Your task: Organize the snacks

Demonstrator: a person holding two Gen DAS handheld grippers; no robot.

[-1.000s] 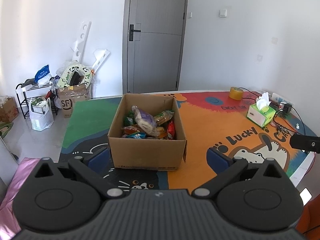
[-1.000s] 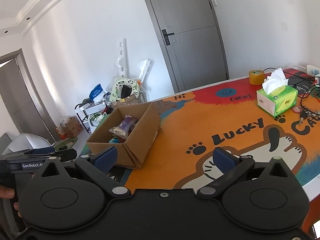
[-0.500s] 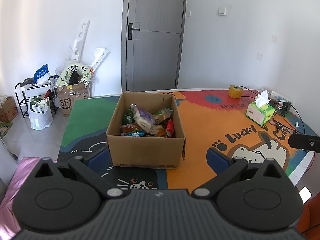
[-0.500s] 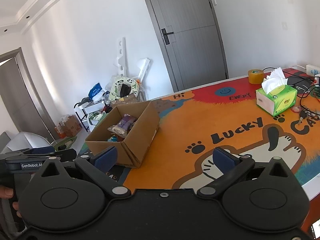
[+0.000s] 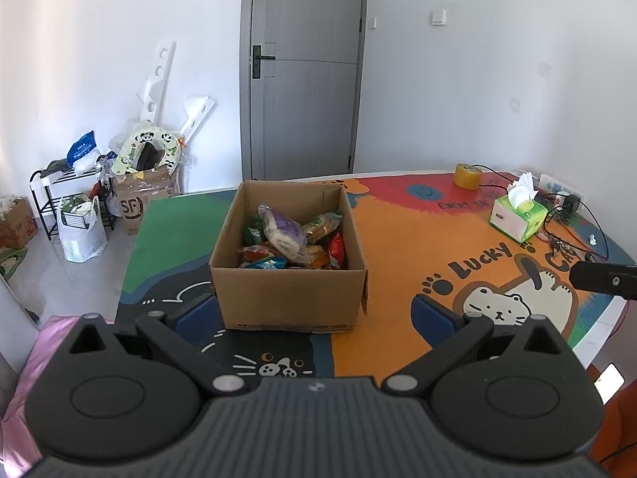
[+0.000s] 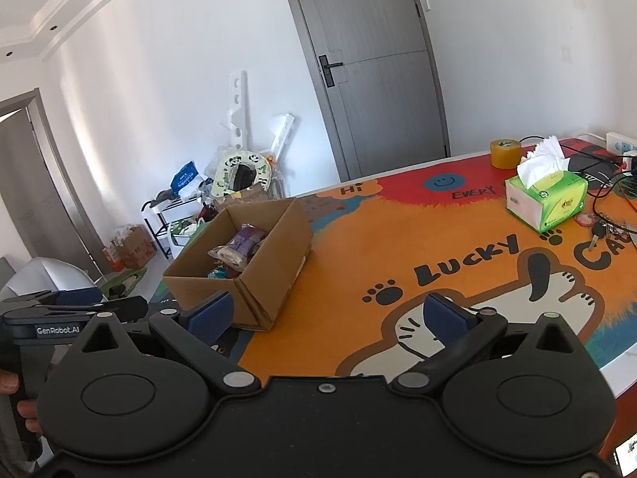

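An open cardboard box (image 5: 290, 298) stands on the colourful cartoon table mat (image 5: 398, 247). It holds several snack packets, with a purple-and-clear bag (image 5: 282, 233) on top. My left gripper (image 5: 314, 314) is open and empty, hovering just in front of the box. My right gripper (image 6: 324, 312) is open and empty, to the right of the box (image 6: 270, 255), over the orange part of the mat (image 6: 398, 247). The purple bag (image 6: 241, 243) shows in the right wrist view too. The left gripper's body (image 6: 71, 314) shows at that view's left edge.
A green tissue box (image 5: 517, 219), a roll of yellow tape (image 5: 467, 175), keys and cables lie at the table's far right (image 6: 547, 199). A grey door (image 5: 304, 67), a shelf rack and bags (image 5: 79, 215) stand beyond the table's left side.
Both grippers have drawn back slightly from the table; the box looks a little smaller and farther. Both stay open and empty.
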